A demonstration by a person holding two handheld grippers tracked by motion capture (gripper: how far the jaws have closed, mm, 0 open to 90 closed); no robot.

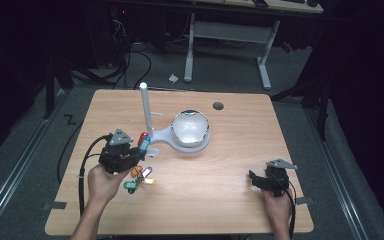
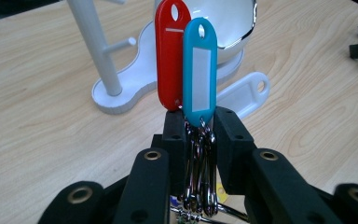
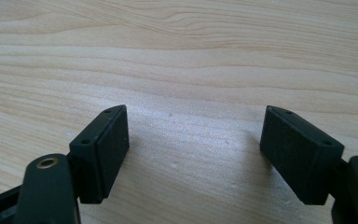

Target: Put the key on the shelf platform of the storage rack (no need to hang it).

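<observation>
Two plastic key tags, a red tag [image 2: 171, 56] and a teal tag [image 2: 199, 70], stand side by side with their long axes upright in the left tool view, rounded holed ends up and away from the tool. Their lower ends sit between the jaws of the left tool [image 2: 199, 122], which are clamped on them where the tags meet a bunch of metal key rings [image 2: 200, 172]; the rings hang down between the jaws. In the high view the left tool [image 1: 141, 145] is held above the left part of the wooden tabletop [image 1: 230, 190], just beside the base of a white stand [image 1: 145, 112] with an upright post and short pegs. More coloured tags [image 1: 139, 181] lie or hang beneath it near the left hand [image 1: 102, 182], which grips the tool from behind, forearm coming in from the bottom edge. A shiny bowl [image 1: 191, 127] sits on the stand's base, and a white tag [image 2: 244, 93] lies flat beside it.

The right tool [image 1: 254, 179] rests low near the right front of the tabletop, held by the right hand [image 1: 275, 205], pointing leftward. Its jaws stand wide apart with bare wood between them.
</observation>
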